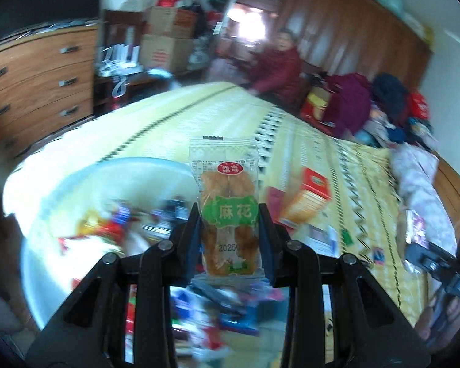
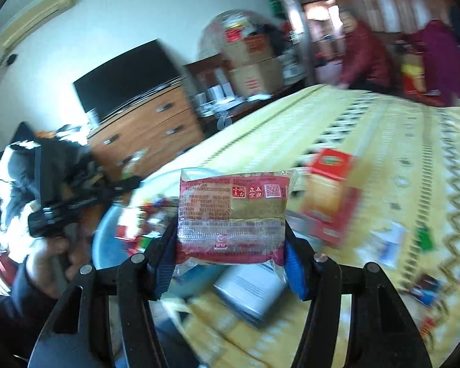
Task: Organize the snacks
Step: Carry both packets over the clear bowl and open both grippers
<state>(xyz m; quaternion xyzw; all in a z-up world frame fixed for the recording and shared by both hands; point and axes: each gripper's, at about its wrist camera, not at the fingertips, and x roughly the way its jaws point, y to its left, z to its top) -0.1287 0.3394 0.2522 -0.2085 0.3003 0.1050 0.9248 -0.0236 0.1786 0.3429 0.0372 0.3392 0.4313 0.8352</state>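
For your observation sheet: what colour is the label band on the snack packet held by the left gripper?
Green, on the clear snack packet; left wrist view shows it best.

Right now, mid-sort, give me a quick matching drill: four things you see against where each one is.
Things:
1. fried dough twist packet
2. red pastry packet
3. orange box
4. pale blue basin

Places:
a. lying on the yellow bedspread
b. in the right gripper
c. holds mixed snacks
d. in the left gripper

Pairs: 1-d, 2-b, 3-a, 4-c
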